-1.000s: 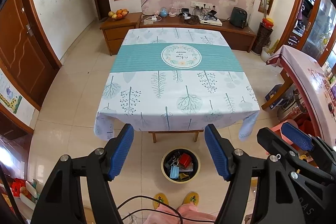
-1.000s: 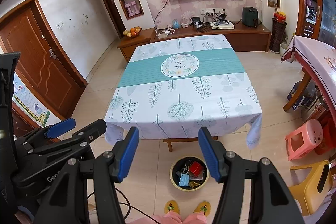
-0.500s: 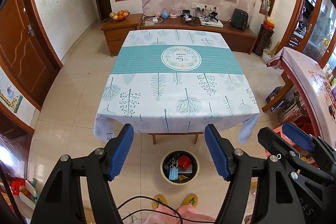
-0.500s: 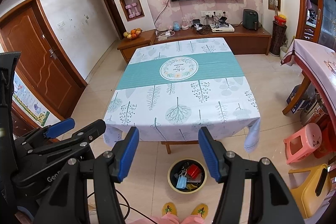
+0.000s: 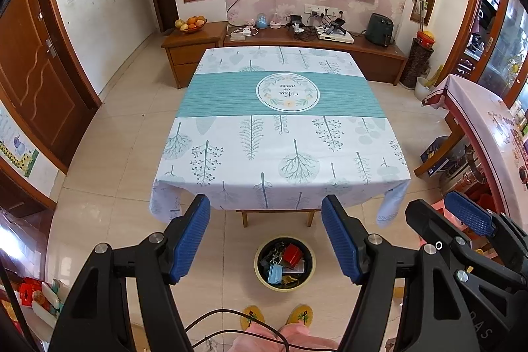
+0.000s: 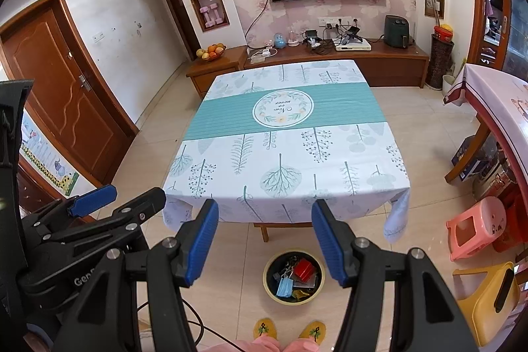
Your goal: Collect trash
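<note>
Both tongs are held above the floor in front of a table covered by a white and teal cloth. The left gripper has its blue pads standing wide apart and nothing is between them; the right gripper is the same, jaws well open and holding nothing. The trash bin, a round dark bucket with a yellow rim, stands on the tiled floor just before the near edge of the table, at about 6 o'clock in both views, beyond the fingertips of each gripper. Inside it lie a blue face mask, a red box and some dark pieces that I cannot name. The person's yellow slippers are close behind the bin, toward the camera. The left wrist view shows the right gripper at 4 o'clock, while the right wrist view shows the left gripper at 8 o'clock. Only the right wrist view shows the pink stool and the yellow stool fully, at 4 o'clock.
</note>
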